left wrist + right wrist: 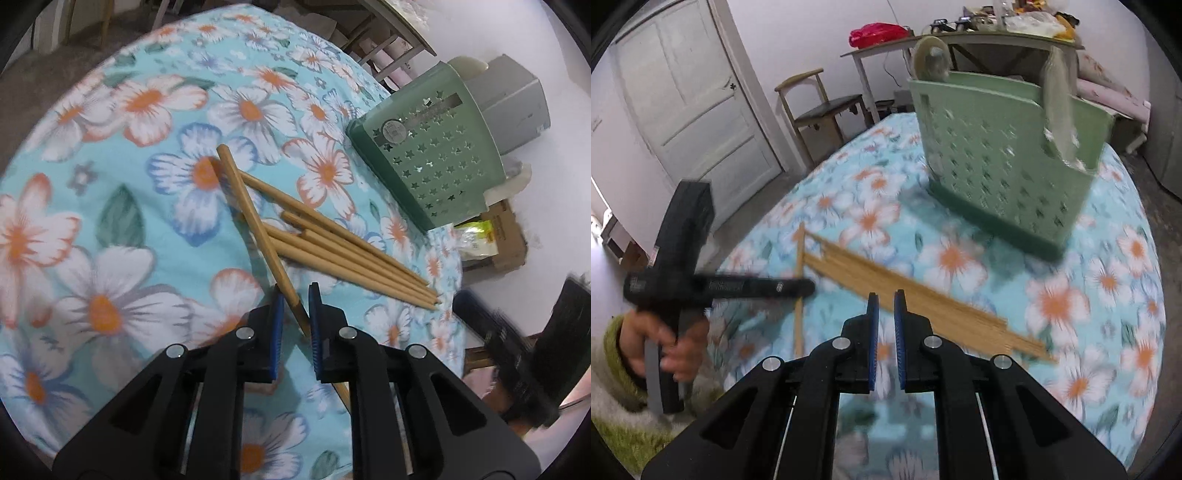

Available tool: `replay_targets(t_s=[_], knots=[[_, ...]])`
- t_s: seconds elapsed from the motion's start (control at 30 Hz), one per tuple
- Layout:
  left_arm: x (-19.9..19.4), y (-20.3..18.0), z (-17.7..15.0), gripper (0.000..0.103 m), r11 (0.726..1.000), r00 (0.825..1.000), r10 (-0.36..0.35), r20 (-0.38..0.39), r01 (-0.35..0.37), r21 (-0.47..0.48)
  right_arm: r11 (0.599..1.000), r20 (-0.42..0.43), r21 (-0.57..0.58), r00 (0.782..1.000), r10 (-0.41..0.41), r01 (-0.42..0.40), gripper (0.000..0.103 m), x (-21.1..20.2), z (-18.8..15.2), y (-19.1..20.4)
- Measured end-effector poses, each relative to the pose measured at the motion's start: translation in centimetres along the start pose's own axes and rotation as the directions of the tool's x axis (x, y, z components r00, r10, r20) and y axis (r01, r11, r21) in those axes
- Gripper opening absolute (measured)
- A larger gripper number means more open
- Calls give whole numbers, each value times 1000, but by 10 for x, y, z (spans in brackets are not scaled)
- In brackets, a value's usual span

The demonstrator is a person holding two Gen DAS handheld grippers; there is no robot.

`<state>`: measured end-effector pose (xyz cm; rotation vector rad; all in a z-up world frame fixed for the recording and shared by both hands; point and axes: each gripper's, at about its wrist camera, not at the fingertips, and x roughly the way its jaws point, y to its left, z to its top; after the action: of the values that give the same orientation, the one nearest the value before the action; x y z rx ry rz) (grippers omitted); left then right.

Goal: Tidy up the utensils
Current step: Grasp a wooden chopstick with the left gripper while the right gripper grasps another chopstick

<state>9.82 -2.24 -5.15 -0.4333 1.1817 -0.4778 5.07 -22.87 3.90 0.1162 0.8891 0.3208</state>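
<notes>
The left claw straddles one crossed chopstick, apparently not yet pinching; the right claw is narrowly parted, holding nothing. Remaining chopsticks lie near the green holder. Light, stiff, slippery: grip mid-shaft.

Wooden chopsticks: six, five lying side by side, one crossed over them
Green plastic utensil holder with star-shaped holes: one
Black two-finger tongs: two, left and right
</notes>
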Motion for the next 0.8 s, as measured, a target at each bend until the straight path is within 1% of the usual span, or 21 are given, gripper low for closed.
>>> replay_targets(t_s=[0.07, 0.13, 0.17, 0.2, 0.37, 0.5, 0.63, 0.73, 0.8], knots=[[-6, 4, -1, 12, 999, 999, 29, 14, -29, 14, 999, -10, -17, 999, 31, -31, 10, 13, 11, 4], [-12, 8, -3, 12, 998, 998, 62, 28, -63, 25, 998, -32, -38, 998, 52, -53, 14, 30, 20, 10], [-14, 10, -3, 12, 997, 997, 75, 34, -76, 30, 996, -48, -48, 997, 66, -68, 19, 38, 24, 14], [-17, 12, -3, 12, 995, 995, 88, 41, -90, 36, 995, -67, -60, 995, 78, -82, 22, 48, 29, 19], [-23, 18, -2, 13, 991, 991, 122, 50, -124, 49, 982, -141, -123, 982, 126, -144, 22, 87, 49, 44], [-22, 14, -4, 14, 986, 989, 140, 55, -144, 78, 970, -185, -194, 976, 111, -147, 22, 109, 60, 64], [-20, 11, -5, 14, 982, 986, 155, 58, -161, 102, 960, -226, -237, 969, 96, -150, 22, 124, 66, 75], [-20, 10, -6, 14, 979, 985, 162, 61, -168, 112, 955, -249, -262, 966, 72, -139, 21, 135, 66, 78], [-19, 8, -6, 14, 978, 984, 166, 64, -172, 120, 952, -250, -286, 968, 32, -106, 16, 142, 63, 81]])
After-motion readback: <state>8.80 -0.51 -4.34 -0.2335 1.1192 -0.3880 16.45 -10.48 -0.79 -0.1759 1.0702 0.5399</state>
